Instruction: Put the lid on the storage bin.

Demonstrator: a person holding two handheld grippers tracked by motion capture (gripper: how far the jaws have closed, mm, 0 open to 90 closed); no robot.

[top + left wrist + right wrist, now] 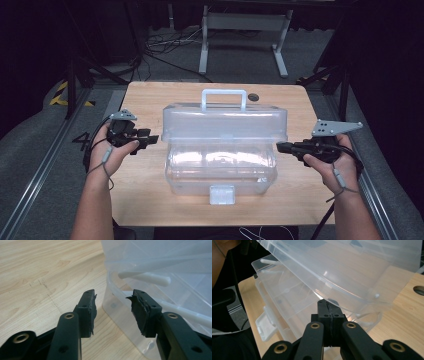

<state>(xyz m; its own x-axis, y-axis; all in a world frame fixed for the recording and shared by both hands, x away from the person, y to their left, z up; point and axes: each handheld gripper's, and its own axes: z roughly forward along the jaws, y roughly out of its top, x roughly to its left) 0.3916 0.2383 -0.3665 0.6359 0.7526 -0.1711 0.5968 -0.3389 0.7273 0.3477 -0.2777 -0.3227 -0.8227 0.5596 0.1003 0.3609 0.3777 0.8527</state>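
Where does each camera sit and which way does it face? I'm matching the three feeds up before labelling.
High view: above the person's side, looking forward and down on the wooden table and clear plastic toolbox; forearms, left gripper, right gripper.
Left gripper view: along its parted jaws toward the toolbox's end wall; left gripper.
Right gripper view: along its closed jaws, under the raised lid; right gripper.
Shared: all show toolbox and table.
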